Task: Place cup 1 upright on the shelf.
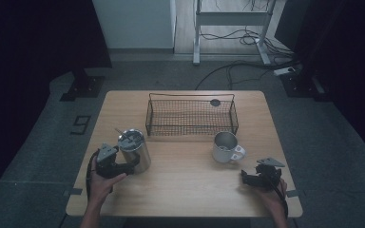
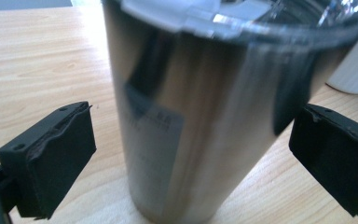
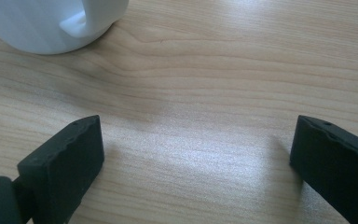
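- The tumbler [image 1: 135,151] stands upright at the table's [image 1: 185,194] near left, still outside the wire basket [image 1: 191,116] at the far middle.
- The left gripper [image 2: 186,154] has its jaws apart on either side of the tumbler, not yet clamped.
- The right gripper [image 3: 193,163] is spread wide over bare wood, near the white mug [image 1: 226,147].
- Judged from this, grasping and moving are still to come.

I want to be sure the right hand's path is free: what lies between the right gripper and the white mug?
Bare wood. In the right gripper view, plain tabletop runs from the open right gripper up to the white mug; the high view agrees.
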